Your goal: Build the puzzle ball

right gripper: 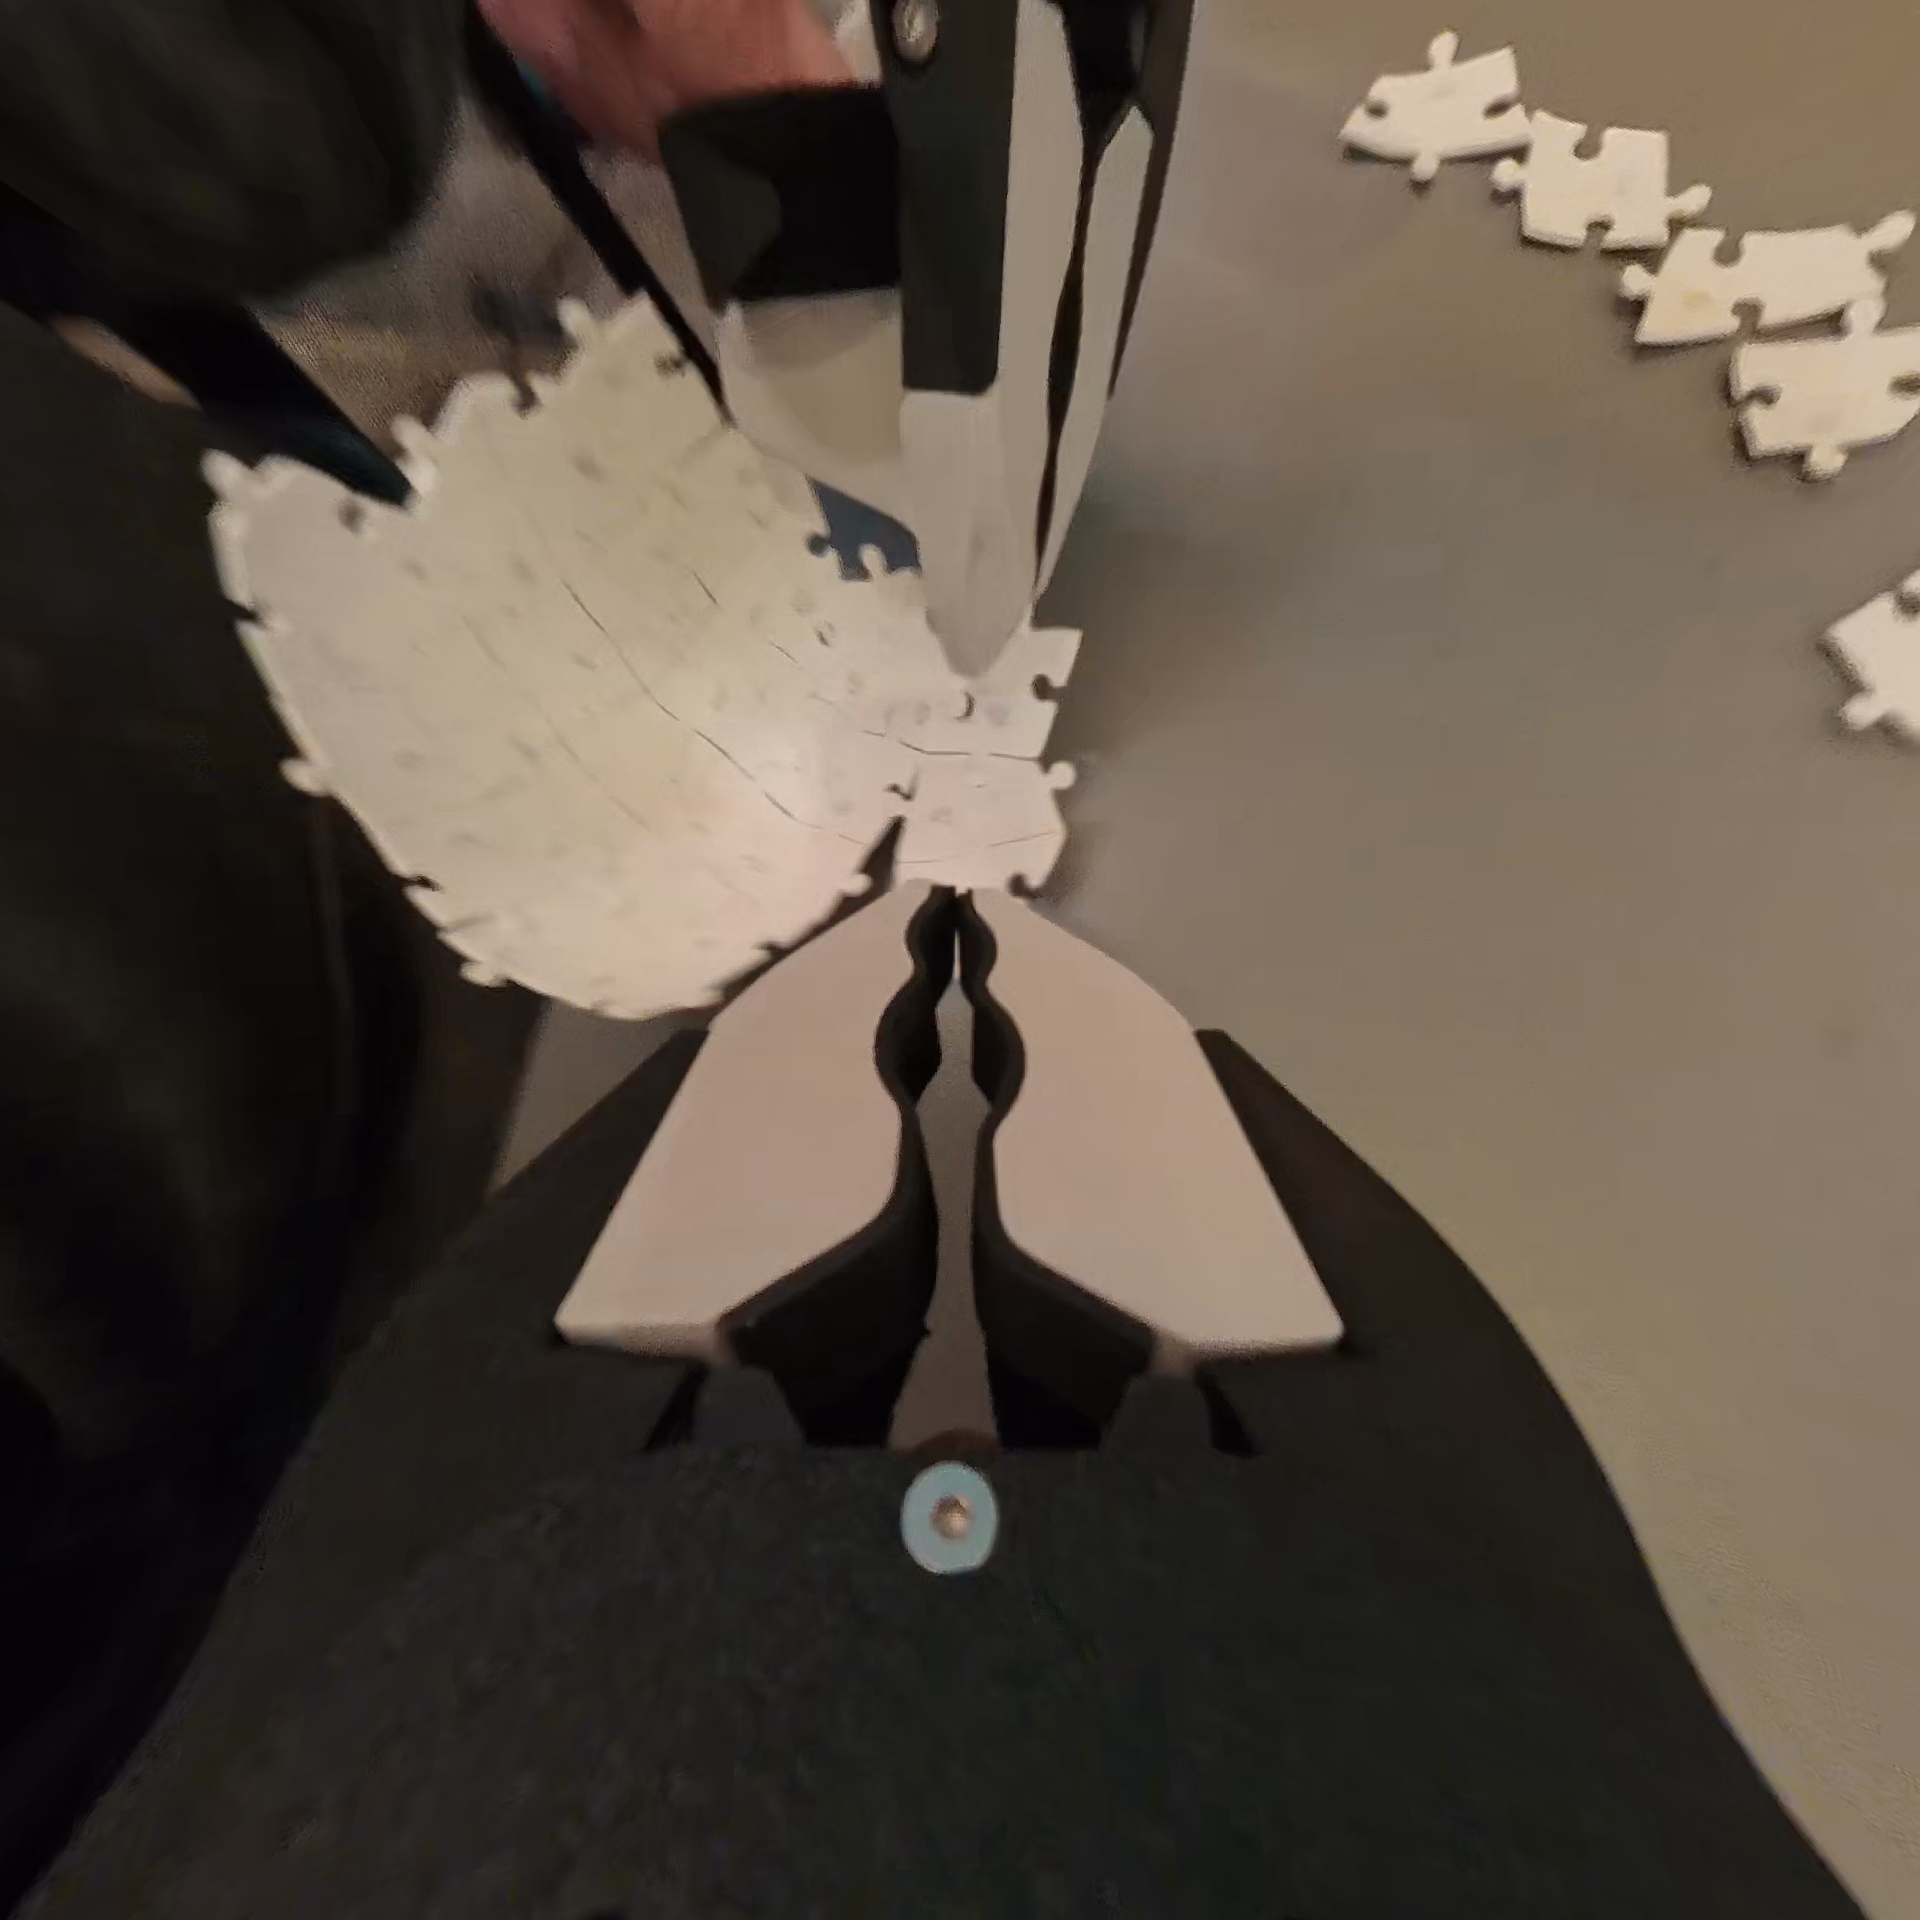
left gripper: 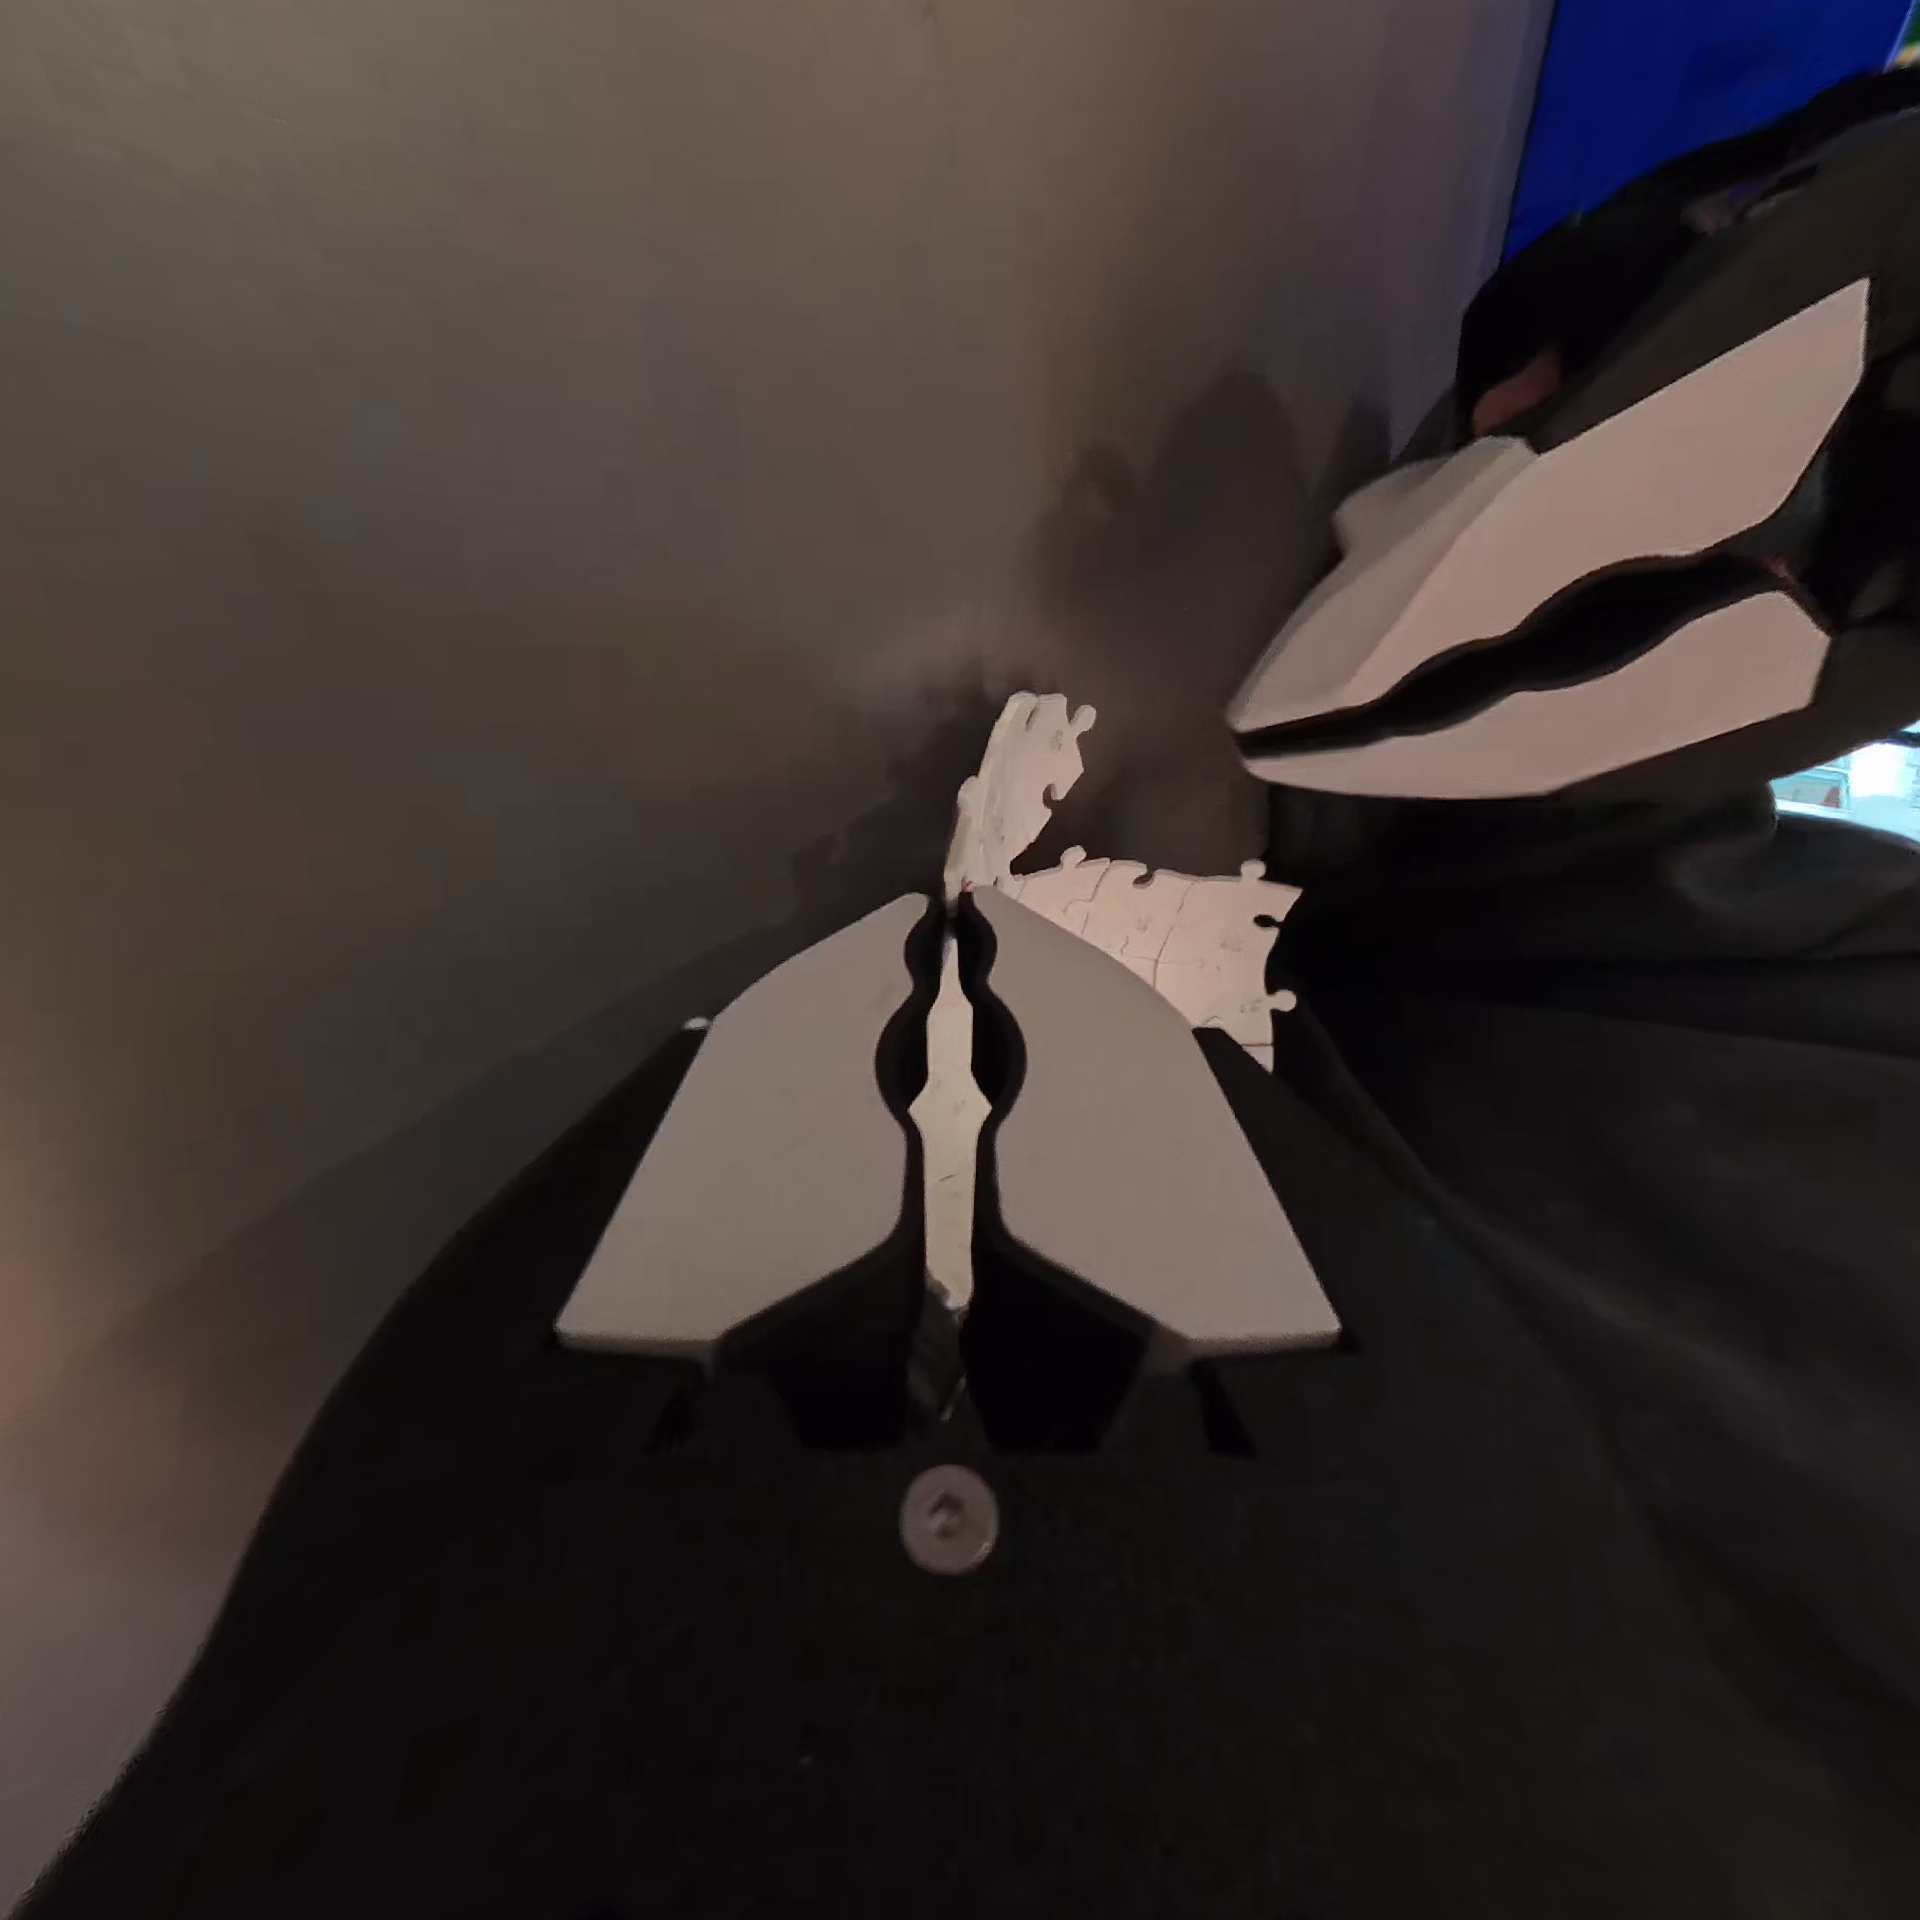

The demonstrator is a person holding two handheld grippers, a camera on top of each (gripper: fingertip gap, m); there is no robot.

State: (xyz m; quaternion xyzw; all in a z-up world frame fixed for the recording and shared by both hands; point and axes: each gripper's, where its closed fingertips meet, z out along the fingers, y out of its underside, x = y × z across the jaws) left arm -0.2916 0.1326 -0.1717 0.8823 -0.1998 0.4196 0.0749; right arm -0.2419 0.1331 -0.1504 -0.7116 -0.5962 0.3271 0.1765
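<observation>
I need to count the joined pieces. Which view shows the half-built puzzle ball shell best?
The right wrist view: the curved white shell faces the camera nearly whole, seams visible though blurred. In the left wrist view the left gripper, shut on its edge, hides most of it; only an edge-on strip and a few tabs show.

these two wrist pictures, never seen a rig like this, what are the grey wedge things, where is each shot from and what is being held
Each picture comes from a camera mounted on a hand-held claw, looking along its two grey fingers; a person works one claw per hand. The left claw is shut on the rim of the half-built puzzle ball, a curved white shell of joined pieces. The right claw is shut at the shell's edge; whether it grips is unclear. Loose puzzle pieces lie on the grey table.
</observation>
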